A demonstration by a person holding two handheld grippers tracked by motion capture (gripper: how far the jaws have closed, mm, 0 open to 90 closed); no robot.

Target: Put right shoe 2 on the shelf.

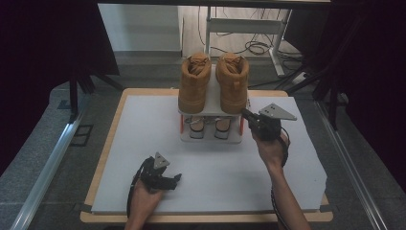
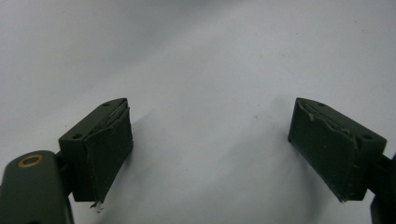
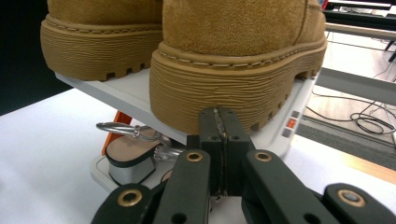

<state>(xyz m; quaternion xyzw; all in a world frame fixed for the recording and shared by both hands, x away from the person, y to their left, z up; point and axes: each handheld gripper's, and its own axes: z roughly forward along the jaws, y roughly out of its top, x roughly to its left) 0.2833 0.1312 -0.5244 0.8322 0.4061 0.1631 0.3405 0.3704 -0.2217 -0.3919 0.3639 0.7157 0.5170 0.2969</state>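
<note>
High view: a two-tier white shoe rack (image 1: 210, 103) is seen at the far middle of the white table top (image 1: 143, 143). A pair of tan boots (image 1: 194, 81) is set side by side on the top shelf, heels toward the person. A pair of sandals (image 1: 207, 126) is seen on the lower shelf, partly shaded.

The right gripper (image 1: 245, 115) is held at the rack's right front corner, beside the right boot (image 1: 233, 81), with the right hand (image 1: 272, 148) behind it. In the right gripper view the two black jaws are seen pressed flat together, with nothing between them. The tips (image 3: 224, 123) are placed right at the ribbed sole of the right boot (image 3: 233, 88), at the shelf edge (image 3: 121, 93); whether actual contact is made cannot be told. Below the shelf, one sandal (image 3: 130, 156) with a metal ring is visible.

The left gripper (image 1: 173, 181) is rested low near the table's front edge, well apart from the rack, in the left hand (image 1: 143, 201). In the left gripper view its jaws are spread wide over bare table top (image 2: 210, 70), and nothing is held.
</note>
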